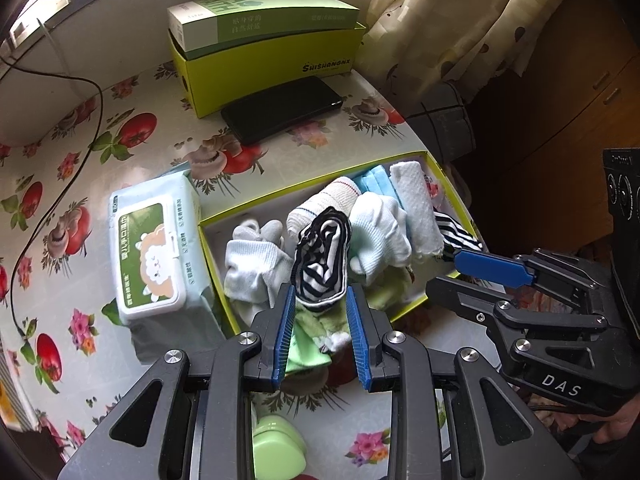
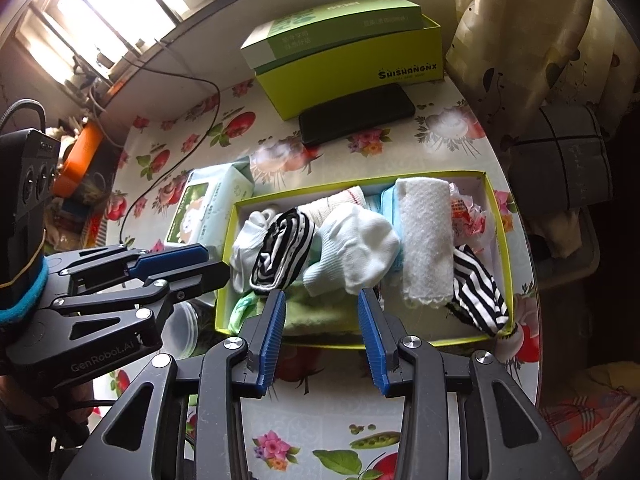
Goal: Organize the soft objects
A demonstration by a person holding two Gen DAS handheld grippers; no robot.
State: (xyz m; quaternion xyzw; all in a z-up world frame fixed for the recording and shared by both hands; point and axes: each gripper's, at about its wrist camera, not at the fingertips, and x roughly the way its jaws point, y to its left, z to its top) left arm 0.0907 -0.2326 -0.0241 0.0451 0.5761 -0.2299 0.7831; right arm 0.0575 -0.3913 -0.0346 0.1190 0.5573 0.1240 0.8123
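A shallow yellow-green box (image 1: pixel 436 168) (image 2: pixel 496 196) on the floral table holds rolled socks and cloths. A black-and-white striped roll (image 1: pixel 322 258) (image 2: pixel 280 254) lies in it, beside a white sock bundle (image 2: pixel 352 256) and a white folded cloth (image 2: pixel 426 236). A second striped piece (image 2: pixel 478 292) lies at the box's right end. My left gripper (image 1: pixel 322 294) is open, its blue pads either side of the striped roll's near end, above a green sock (image 1: pixel 312 340). My right gripper (image 2: pixel 322 298) is open and empty at the box's near edge.
A pack of wet wipes (image 1: pixel 154 248) lies left of the box. A black phone (image 1: pixel 282 108) lies in front of a tall yellow-green box (image 1: pixel 276 68) with a green carton on it. A black cable (image 1: pixel 60 184) crosses the table. Curtain (image 1: pixel 460 12) hangs at right.
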